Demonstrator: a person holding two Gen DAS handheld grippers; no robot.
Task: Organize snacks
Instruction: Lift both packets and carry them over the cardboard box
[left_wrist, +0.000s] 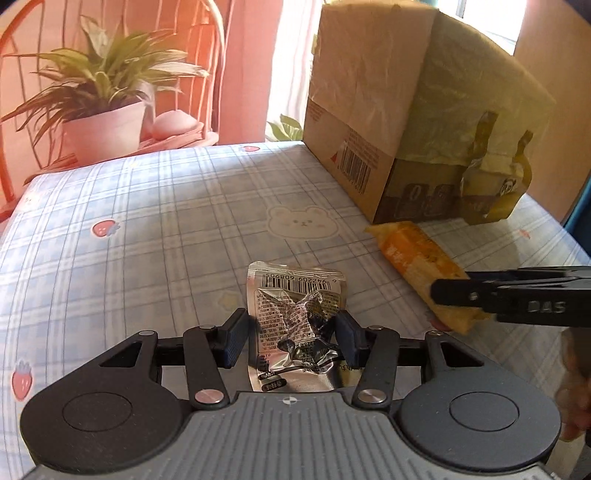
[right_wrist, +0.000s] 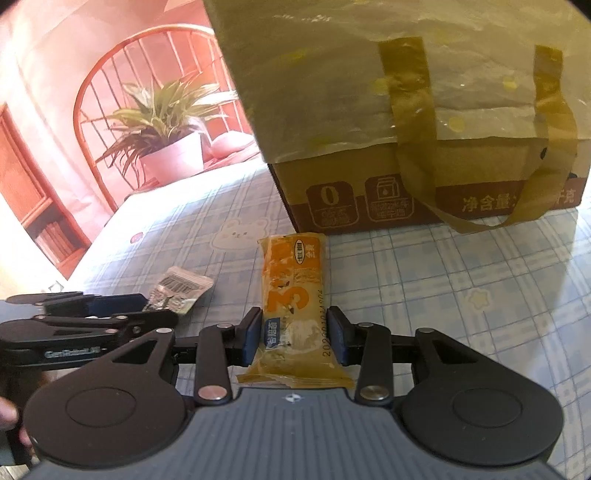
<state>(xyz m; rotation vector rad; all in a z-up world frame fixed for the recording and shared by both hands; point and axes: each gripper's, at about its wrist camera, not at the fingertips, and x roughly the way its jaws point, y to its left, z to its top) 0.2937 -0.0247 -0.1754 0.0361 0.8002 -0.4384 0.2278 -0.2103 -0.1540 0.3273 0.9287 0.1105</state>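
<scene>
A crinkled silver foil snack packet (left_wrist: 291, 325) with a barcode sits between the pads of my left gripper (left_wrist: 291, 332), which is shut on it. The right wrist view shows that packet (right_wrist: 181, 291) at the tip of the left gripper (right_wrist: 147, 310). A long orange snack bar (right_wrist: 291, 280) lies lengthwise on the checked tablecloth (right_wrist: 406, 295), pointing at the box. My right gripper (right_wrist: 295, 336) is shut on its near end, both pads against its sides. In the left wrist view the bar (left_wrist: 417, 254) lies at the right, with the right gripper (left_wrist: 454, 291) over its near end.
A cardboard box (left_wrist: 354, 122) draped in a yellow translucent bag (left_wrist: 480, 96) with hanging handles stands at the table's far right. A potted plant (left_wrist: 103, 122) and a red chair (right_wrist: 110, 92) stand past the far edge. A hand (left_wrist: 572, 402) shows at the right.
</scene>
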